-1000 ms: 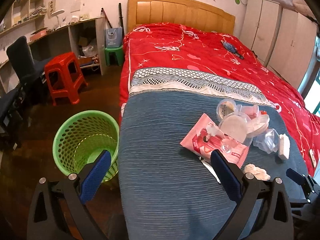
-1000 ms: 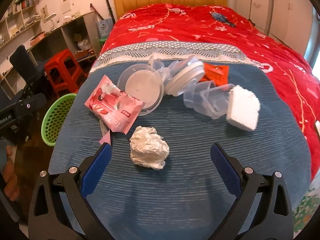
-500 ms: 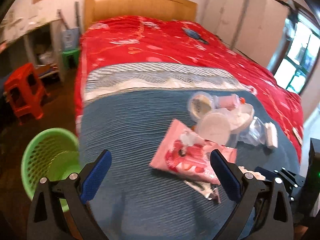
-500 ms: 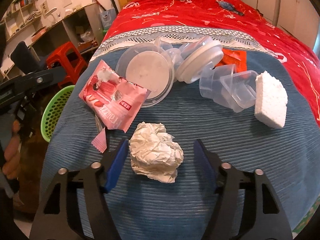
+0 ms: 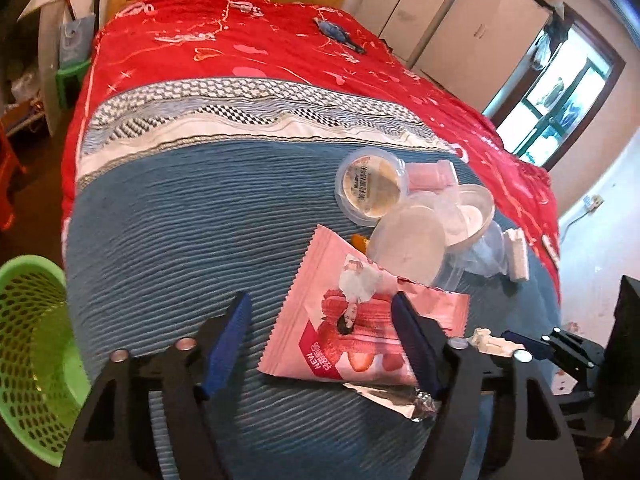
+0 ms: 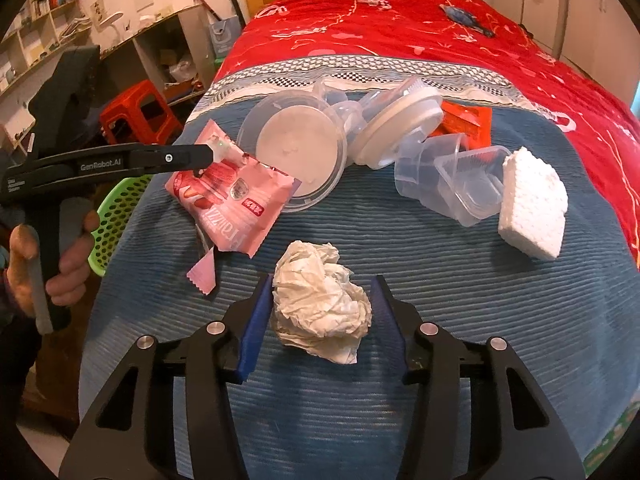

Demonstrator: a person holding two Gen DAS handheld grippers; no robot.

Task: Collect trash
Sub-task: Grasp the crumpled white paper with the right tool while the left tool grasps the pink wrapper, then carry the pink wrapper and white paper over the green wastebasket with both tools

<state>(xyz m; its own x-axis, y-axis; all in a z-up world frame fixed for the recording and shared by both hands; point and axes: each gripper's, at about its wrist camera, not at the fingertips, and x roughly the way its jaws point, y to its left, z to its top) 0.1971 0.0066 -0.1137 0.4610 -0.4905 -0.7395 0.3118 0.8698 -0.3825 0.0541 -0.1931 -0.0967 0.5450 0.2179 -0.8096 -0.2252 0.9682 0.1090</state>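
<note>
A pink snack wrapper (image 5: 352, 320) lies on the blue blanket, also in the right wrist view (image 6: 232, 196). My left gripper (image 5: 320, 328) is open with its fingers on either side of the wrapper's near end. A crumpled white paper ball (image 6: 320, 312) lies between the fingers of my right gripper (image 6: 320, 316), whose pads stand close to the ball's sides, open. Clear plastic tubs and lids (image 6: 300, 148) and a white foam block (image 6: 532, 208) lie behind. A green mesh basket (image 5: 28, 352) stands on the floor at the left.
The bed (image 5: 240, 60) has a red quilt further back and a wooden headboard. A red stool (image 6: 136, 116) and desk shelves stand left of the bed. Wardrobes (image 5: 460, 20) and a window are at the right. A silver foil scrap (image 5: 392, 396) lies under the wrapper.
My left gripper swung from the basket side to over the pink wrapper and narrowed around it. My right gripper moved forward and closed in around the paper ball.
</note>
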